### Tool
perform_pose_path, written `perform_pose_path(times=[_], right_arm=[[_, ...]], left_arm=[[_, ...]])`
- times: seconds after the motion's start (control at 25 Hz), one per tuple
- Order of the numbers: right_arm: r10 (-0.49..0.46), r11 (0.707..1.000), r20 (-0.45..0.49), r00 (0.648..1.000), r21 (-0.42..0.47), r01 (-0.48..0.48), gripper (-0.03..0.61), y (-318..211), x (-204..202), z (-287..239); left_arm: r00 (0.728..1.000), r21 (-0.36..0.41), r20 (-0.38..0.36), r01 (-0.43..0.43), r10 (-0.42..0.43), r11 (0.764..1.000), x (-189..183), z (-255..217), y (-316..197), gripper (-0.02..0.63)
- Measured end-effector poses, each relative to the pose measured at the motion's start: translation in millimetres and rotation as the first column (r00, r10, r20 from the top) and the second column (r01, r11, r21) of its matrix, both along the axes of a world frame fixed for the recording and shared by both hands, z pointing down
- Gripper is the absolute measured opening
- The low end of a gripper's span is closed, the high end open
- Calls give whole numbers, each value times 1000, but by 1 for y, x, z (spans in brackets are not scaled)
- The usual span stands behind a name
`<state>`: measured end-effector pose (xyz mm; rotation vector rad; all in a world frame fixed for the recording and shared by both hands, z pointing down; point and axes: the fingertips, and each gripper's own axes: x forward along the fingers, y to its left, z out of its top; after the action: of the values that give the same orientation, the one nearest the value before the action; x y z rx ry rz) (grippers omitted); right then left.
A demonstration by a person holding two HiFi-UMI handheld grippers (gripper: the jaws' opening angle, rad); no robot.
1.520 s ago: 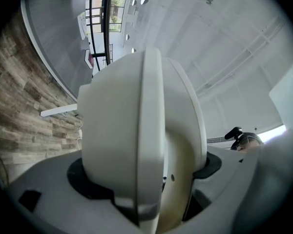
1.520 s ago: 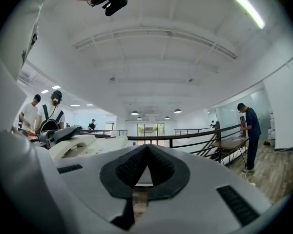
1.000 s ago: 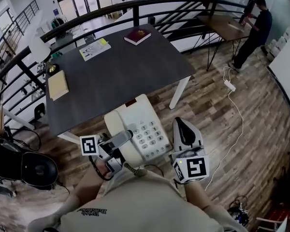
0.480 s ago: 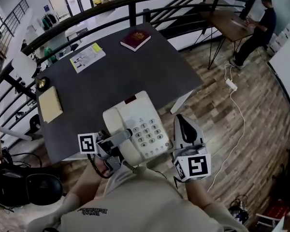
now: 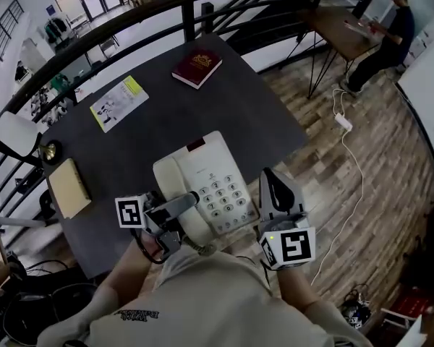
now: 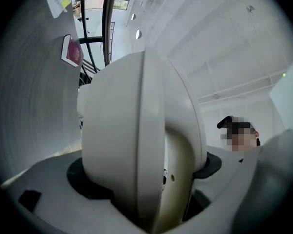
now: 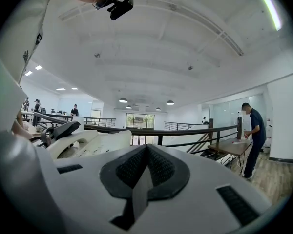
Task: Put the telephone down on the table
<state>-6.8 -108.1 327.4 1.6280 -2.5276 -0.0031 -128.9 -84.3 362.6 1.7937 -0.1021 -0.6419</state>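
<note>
A white push-button telephone (image 5: 206, 186) with its handset on the cradle is held up over the near edge of the dark table (image 5: 152, 132). My left gripper (image 5: 179, 205) is shut on the handset side of the phone. In the left gripper view the rounded white handset (image 6: 136, 145) fills the space between the jaws. My right gripper (image 5: 273, 186) is shut with nothing in it, close beside the phone's right edge; whether it touches is unclear. From the right gripper view the telephone (image 7: 88, 143) lies to the left of the shut right gripper (image 7: 141, 174).
On the table lie a red book (image 5: 197, 66) at the far side, a leaflet (image 5: 118, 103), a tan notebook (image 5: 69, 187) and a small brass object (image 5: 49, 151) at the left. A black railing (image 5: 130, 20) runs behind. A person (image 5: 390, 35) stands at a far desk.
The telephone and both grippers have moved forward, so the phone now sits further over the table's near edge. Both grips are unchanged.
</note>
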Motion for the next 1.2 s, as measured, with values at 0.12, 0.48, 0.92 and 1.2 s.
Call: perform_pose_path(times=[0.12,0.48,0.92,1.2], right_arm=[[15,1000,10,1000,-20,-15,2,-31,-6,-5],[67,997,-32,997,-42,-68,2,-79,-4,2],[15,999,-35,999,-45,-17,2,-96,4,10],[-9,998,-21,1000,-70,7,2,-126,8,8]], left_arm=[[1000,-1,-11,-27,27,1000,-7,-8,-33,459],[1000,-4,-22,-22,22,1000,-13,-7,-79,457],[998,-23,15,54,-54,998,-12,4,-93,457],[995,-61,67,83,-78,995,-3,9,-125,457]])
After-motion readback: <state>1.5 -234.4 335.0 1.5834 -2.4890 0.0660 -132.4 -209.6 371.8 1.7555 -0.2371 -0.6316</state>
